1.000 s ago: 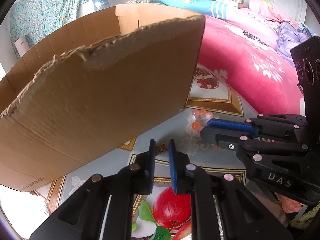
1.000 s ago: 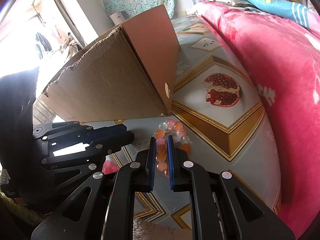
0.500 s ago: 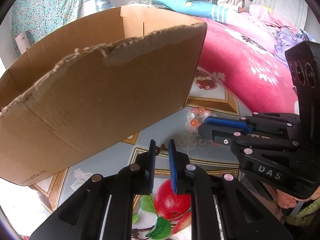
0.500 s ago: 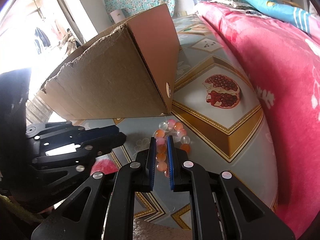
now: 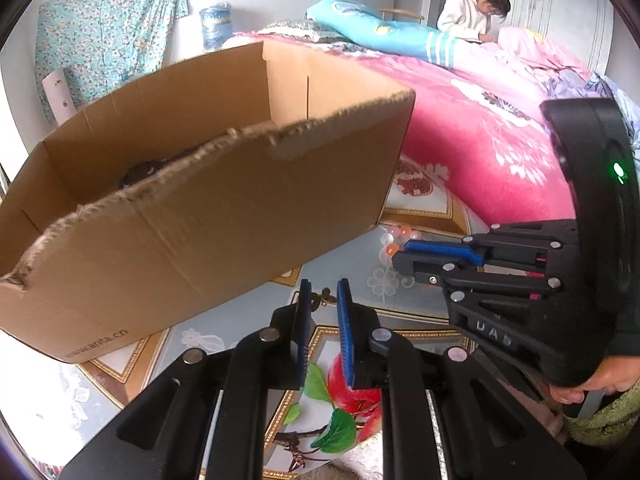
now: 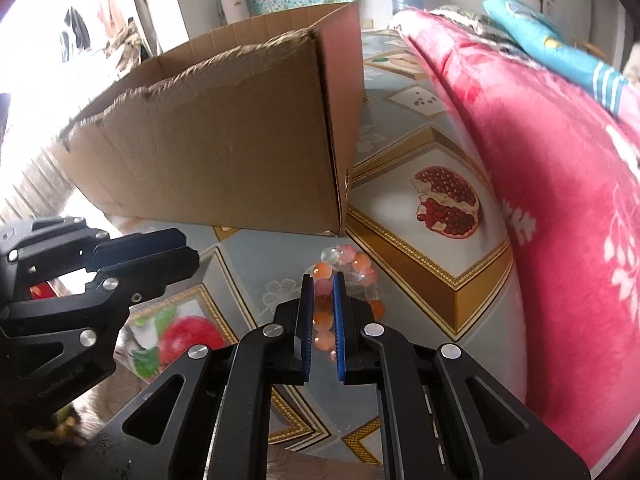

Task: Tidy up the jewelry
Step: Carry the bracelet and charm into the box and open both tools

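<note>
The right gripper (image 6: 322, 280) is hovering low over the fruit-printed surface (image 6: 404, 200), its blue-padded jaws standing slightly apart with a narrow gap between them. The bead bracelet (image 6: 348, 268) — orange, pink and clear beads — is lying on the surface just ahead of and under those jaws, some beads showing through the gap; whether the pads are touching any bead cannot be told. Just beyond the beads, the near corner of the cardboard box (image 6: 224, 152) is sitting open-topped with a ragged upper edge. The left gripper (image 5: 321, 292) is hanging to the left of the right one, its jaws likewise a little apart and holding nothing. Right at its fingertips a small dark-gold trinket (image 5: 322, 298) is lying on the surface, too small to identify. In the left wrist view, something dark (image 5: 140, 170) is resting inside the box, mostly hidden by the wall. To the right of both jaws, a pink blanket (image 6: 560, 200) is spreading over the bed.
</note>
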A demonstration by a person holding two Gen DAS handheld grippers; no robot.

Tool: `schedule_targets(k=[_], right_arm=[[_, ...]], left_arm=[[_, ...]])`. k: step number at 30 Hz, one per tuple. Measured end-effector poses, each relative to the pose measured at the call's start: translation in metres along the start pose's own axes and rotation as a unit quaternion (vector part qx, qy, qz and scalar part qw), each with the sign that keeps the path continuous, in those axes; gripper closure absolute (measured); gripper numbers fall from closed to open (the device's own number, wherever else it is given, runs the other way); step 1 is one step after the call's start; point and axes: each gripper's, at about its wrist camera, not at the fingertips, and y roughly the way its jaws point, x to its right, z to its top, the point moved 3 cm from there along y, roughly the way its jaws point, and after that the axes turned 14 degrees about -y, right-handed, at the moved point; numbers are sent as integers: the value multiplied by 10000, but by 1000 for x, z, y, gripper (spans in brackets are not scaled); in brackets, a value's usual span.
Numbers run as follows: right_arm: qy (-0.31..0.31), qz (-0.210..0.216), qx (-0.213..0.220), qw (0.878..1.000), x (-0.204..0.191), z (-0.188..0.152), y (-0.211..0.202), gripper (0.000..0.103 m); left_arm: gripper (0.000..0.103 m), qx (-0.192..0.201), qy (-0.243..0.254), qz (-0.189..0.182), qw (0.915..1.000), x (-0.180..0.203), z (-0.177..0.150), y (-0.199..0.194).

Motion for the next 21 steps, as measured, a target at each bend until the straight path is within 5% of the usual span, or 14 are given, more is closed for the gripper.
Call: schedule_targets(k=[12,21], right_arm=[[505,92,825,9953,28,24,-70,96],[200,-87,1699,9852,38,82,-129,96]], left_arm=[[91,731,-47,-271,9969,-7,23,-73],[91,1271,-198,-468,9906,-30,63,-122]])
